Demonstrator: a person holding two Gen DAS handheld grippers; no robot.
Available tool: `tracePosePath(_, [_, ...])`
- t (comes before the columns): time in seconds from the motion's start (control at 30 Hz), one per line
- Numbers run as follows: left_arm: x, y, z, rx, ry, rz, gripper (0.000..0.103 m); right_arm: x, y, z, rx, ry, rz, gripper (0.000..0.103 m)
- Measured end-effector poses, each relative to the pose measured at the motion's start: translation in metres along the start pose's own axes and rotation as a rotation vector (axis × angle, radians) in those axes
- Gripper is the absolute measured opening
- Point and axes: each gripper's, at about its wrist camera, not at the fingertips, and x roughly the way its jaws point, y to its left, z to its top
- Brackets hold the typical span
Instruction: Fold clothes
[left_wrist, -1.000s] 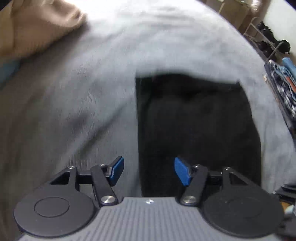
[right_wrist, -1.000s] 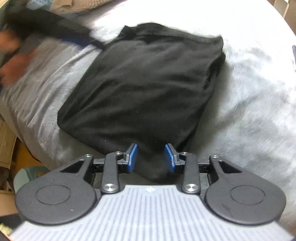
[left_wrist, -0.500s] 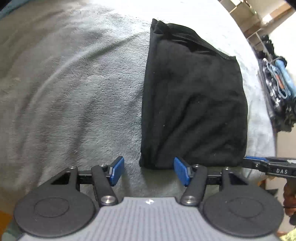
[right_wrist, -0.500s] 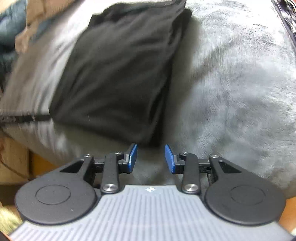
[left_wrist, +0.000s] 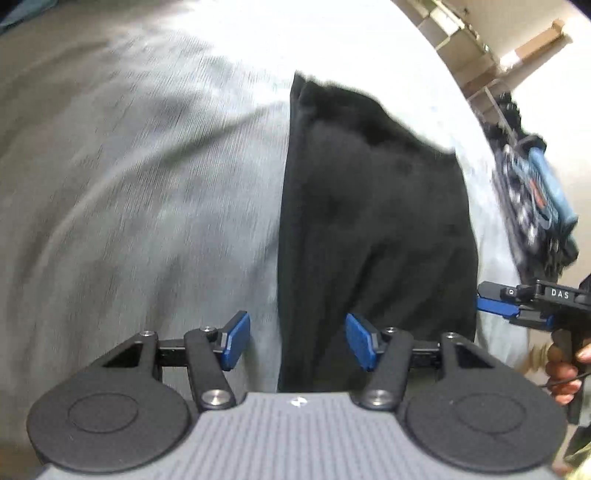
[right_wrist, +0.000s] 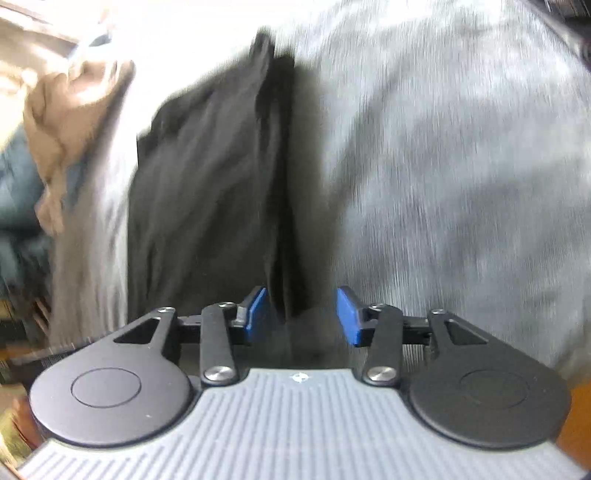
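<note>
On grey bedding: folded black garment, a flat rectangle, left long edge now running down between the pads of the left gripper. Half a second back that near corner sat clear ahead of the pads; now sits between them. Left jaws parted, no pad pressing cloth, nothing gripped. From the right wrist view, right gripper likewise lined up on the opposite long edge, stacked layers of the garment just ahead and between the blue pads; jaws opening, wider than a moment ago, not yet biting. Right gripper also seen at the garment's right edge in the left view, held in a hand. Tan clothing bunched well apart at far left. Reads as both tools straddling the two near corners, likely readying a pinch for another fold or a lift. Heavy motion blur, so exact contact unclear.
</note>
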Motion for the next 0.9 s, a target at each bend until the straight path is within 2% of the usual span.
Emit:
tracePosePath(0.1, [0.014, 0.001, 0.019, -0.017, -0.006, -0.029, 0.059, 0.004, 0.0, 0.025, 0.009, -0.075, 0.058, 0.049])
tracePosePath(0.23, [0.036, -0.003, 0.043, -0.026, -0.015, -0.049, 0.059, 0.021, 0.0, 0.051, 0.03, -0.123, 0.117, 0.057])
tracePosePath(0.53, [0.058, -0.008, 0.088, 0.029, -0.002, -0.106, 0.059, 0.042, -0.019, 0.067, 0.118, -0.091, 0.227, 0.064])
tracePosePath(0.8, [0.08, -0.01, 0.133, 0.0, -0.011, -0.158, 0.06, 0.056, -0.024, 0.1, 0.146, -0.096, 0.32, 0.066])
tracePosePath(0.9, [0.089, -0.008, 0.142, -0.006, -0.002, -0.199, 0.065, 0.066, -0.021, 0.114, 0.14, -0.102, 0.345, 0.067])
